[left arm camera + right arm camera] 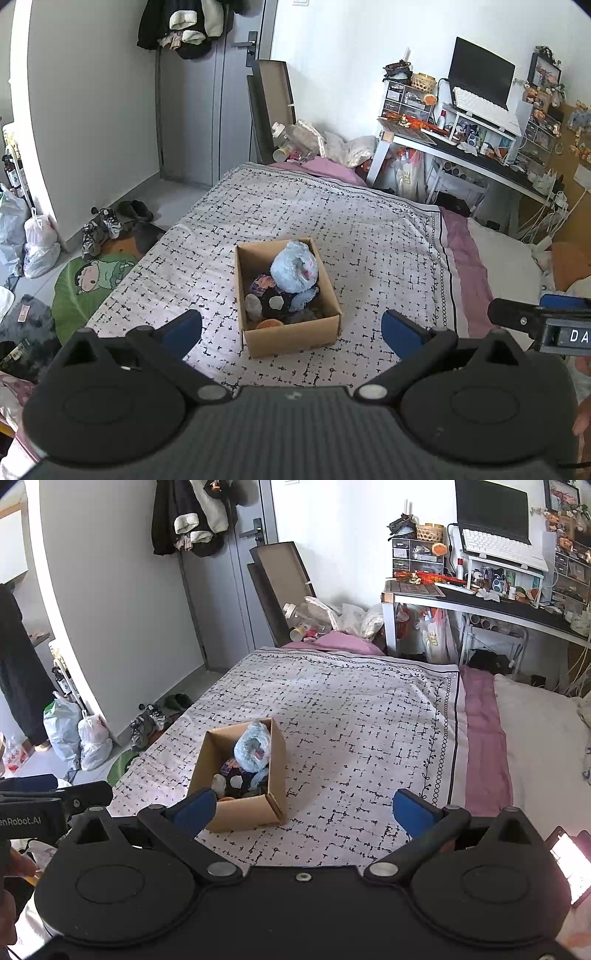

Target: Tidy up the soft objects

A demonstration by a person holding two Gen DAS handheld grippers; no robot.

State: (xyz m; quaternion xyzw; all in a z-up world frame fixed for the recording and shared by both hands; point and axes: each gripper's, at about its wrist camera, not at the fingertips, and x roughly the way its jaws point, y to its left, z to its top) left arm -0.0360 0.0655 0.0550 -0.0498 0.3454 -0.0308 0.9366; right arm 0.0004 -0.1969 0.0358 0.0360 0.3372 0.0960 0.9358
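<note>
At the bottom of each wrist view, the left gripper (291, 332) and right gripper (306, 812) hang with jaws spread wide, grasping nothing. Mid-frame, a cardboard box (295, 339) sits on the patterned bedspread (369, 236), holding a blue plush (293, 271) atop smaller soft items.

My left tool (291, 334) hangs with its jaws spread wide and nothing between them, and so does my right tool (304, 810). The patterned bedspread (332, 214) lies bare on every side of the cardboard box (291, 338), so I could pass around it freely. The box mouth is crowded: a blue plush (294, 266) bulges above the rim over smaller things. To my right a pink sheet (484, 731) and white pillow (543, 738) border the spread.
</note>
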